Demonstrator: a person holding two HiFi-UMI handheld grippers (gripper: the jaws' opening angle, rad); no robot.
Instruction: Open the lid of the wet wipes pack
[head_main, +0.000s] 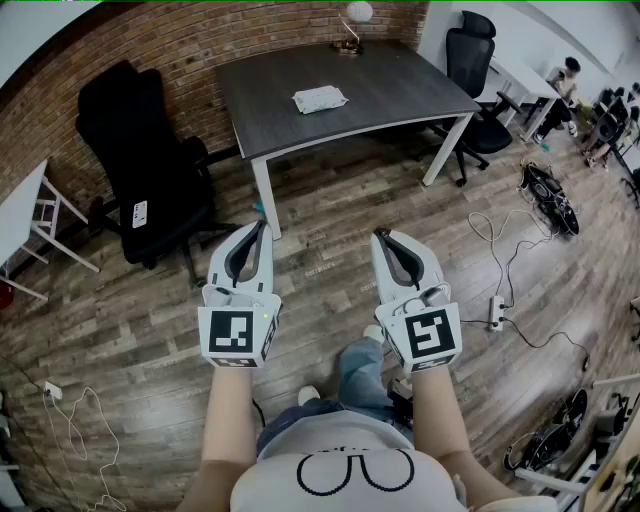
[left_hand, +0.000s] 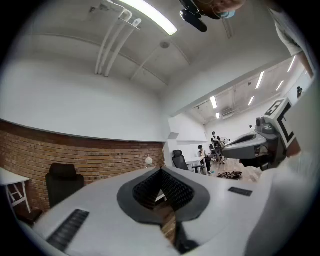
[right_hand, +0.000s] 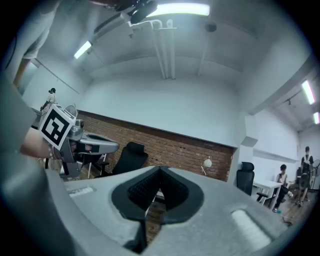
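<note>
The white flat wet wipes pack (head_main: 320, 98) lies mid-way on the dark grey rectangular tabletop (head_main: 400, 95). Well short of that tabletop, the left gripper (head_main: 262, 228) and right gripper (head_main: 380, 236) hang side by side, jaws together. A black office chair (head_main: 140, 170) stands left of the tabletop.

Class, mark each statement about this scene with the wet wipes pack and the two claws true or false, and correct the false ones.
1. The wet wipes pack lies on the dark table. True.
2. The left claw grips the pack. False: it is shut on nothing, well short of the table.
3. The right claw is shut. True.
4. The lamp stands on the floor. False: it stands at the table's far edge.
5. A black chair stands left of the table. True.
</note>
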